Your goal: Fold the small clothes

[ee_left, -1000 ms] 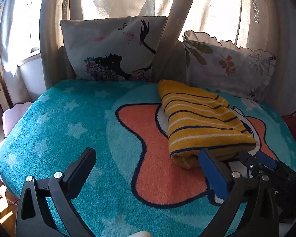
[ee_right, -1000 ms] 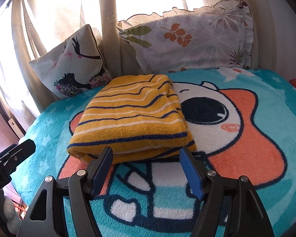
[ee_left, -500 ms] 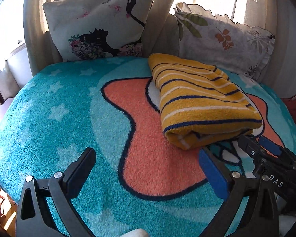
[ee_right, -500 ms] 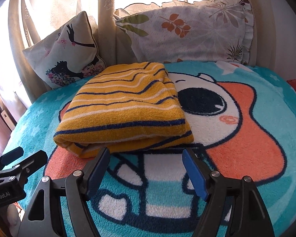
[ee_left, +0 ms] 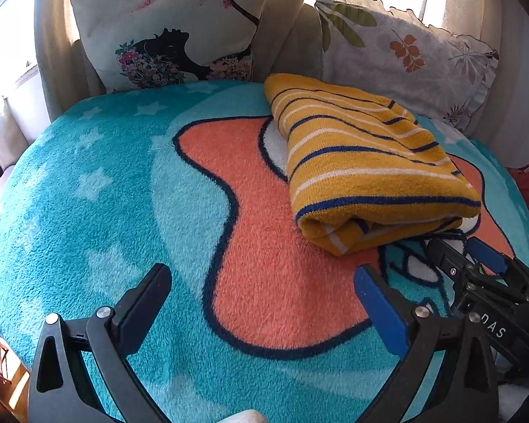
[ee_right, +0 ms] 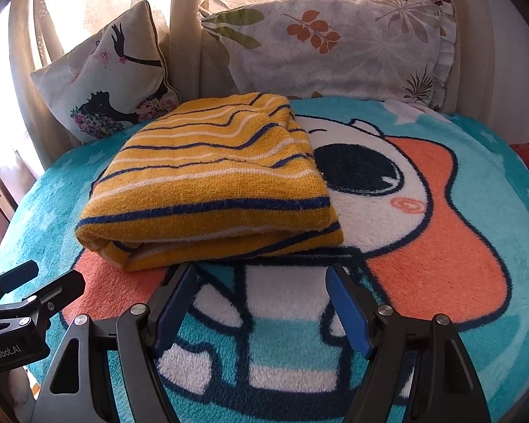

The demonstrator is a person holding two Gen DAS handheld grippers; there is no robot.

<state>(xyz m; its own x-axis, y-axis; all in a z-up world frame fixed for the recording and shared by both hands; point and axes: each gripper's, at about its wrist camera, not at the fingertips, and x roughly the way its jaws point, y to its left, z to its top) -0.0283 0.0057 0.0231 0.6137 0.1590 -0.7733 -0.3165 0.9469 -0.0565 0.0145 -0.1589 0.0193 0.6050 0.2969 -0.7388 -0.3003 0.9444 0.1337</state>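
Lying folded, sweater (ee_right: pixel 208 183); both grippers (ee_left: pixel 261 303) (ee_right: pixel 261 299) gape (cartoon eye (ee_right: pixel 356 172): right view only).

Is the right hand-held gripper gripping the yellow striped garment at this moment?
No, the right hand-held gripper stands open over the blanket, just short of the folded garment.

The left gripper (ee_left: pixel 261 303) and right gripper (ee_right: pixel 261 299) hover side by side, jaws spread wide, holding nothing.
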